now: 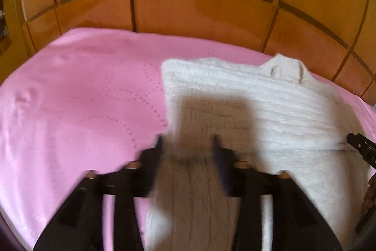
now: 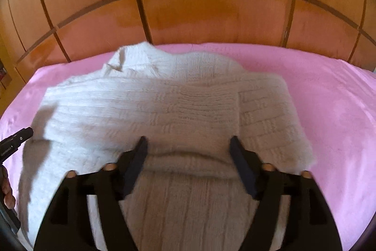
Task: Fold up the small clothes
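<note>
A white knitted sweater lies spread on a bed covered with a pink sheet, in front of a panelled wooden headboard. Its collar points to the far side, so the garment's long axis runs from near to far, away from both tongs.

The left tongs hang over the sweater's near left edge, their fingers set fairly wide with a band of knit, seemingly a sleeve or a hem edge, between them. The picture is blurred, and I cannot tell whether they grip it.

The right tongs sit further right over the middle of the near portion, wide apart, straddling a raised roll of fabric without visibly pinching it.

Both tongs are at the garment's near end, the left nearer the side edge, so a fold would probably carry fabric toward the far collar or across to the right.

The knit is thick, ribbed and fuzzy, with a block pattern, already partly doubled over near the middle.
</note>
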Demonstrator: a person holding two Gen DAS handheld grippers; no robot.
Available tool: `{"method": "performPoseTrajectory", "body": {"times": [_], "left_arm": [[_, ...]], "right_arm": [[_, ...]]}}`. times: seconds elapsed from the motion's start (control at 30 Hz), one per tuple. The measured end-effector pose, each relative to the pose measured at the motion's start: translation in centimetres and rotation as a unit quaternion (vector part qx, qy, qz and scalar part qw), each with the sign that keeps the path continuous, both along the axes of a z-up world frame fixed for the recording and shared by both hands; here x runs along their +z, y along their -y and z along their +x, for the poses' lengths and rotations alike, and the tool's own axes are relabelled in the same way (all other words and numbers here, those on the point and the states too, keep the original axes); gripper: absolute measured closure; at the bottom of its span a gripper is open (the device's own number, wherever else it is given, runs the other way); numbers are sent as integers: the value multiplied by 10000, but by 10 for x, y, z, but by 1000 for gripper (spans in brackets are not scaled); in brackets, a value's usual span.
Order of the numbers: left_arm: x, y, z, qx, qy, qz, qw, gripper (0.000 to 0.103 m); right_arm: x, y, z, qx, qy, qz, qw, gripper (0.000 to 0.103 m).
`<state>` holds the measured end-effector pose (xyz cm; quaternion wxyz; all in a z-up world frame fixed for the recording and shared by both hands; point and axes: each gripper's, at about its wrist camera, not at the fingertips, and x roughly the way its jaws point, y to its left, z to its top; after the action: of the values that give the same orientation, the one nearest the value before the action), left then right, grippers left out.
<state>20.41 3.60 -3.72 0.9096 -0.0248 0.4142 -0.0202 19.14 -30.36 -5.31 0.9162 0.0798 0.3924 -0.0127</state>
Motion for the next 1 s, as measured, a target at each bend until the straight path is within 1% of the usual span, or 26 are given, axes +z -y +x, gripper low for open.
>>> {"method": "performPoseTrajectory", "body": {"times": [0.07, 0.13, 0.23, 0.3, 0.43, 0.67, 0.77, 0.83, 0.87, 0.9, 0.93, 1.0], "left_arm": [[7, 2, -13, 19, 153, -18, 9999, 49], [15, 3, -29, 53, 204, 41, 9998, 49], [21, 1, -51, 98, 294, 41, 9995, 49], [22, 0, -64, 117, 281, -11, 9995, 46], [20, -2, -84, 197, 250, -39, 9995, 46], [13, -7, -106, 226, 132, -41, 9996, 46], [11, -11, -113, 282, 87, -52, 9996, 46], [10, -12, -117, 293, 76, -27, 9995, 46], [10, -12, -118, 299, 68, -2, 9995, 46], [9, -13, -120, 309, 46, 19, 9995, 46], [9, -14, -121, 315, 23, 11, 9995, 46], [7, -18, -124, 345, -29, -14, 9994, 46]], "right_arm": [[0, 2, -15, 6, -30, -24, 10000, 22], [-7, 6, -30, -35, -181, -74, 9998, 19], [-16, 13, -51, -79, -314, -43, 9995, 18], [-20, 16, -64, -111, -362, -68, 9993, 16], [-20, 21, -91, -124, -391, -127, 9991, 12], [-20, 27, -116, -179, -405, -23, 9990, 12], [-19, 29, -122, -239, -364, -35, 9990, 19], [-17, 34, -124, -313, -327, 106, 9989, 33], [-15, 37, -124, -355, -304, 207, 9987, 37], [-13, 39, -125, -374, -294, 292, 9984, 47], [-10, 41, -124, -364, -287, 403, 9981, 53], [-9, 42, -123, -321, -322, 472, 9979, 57]]}}
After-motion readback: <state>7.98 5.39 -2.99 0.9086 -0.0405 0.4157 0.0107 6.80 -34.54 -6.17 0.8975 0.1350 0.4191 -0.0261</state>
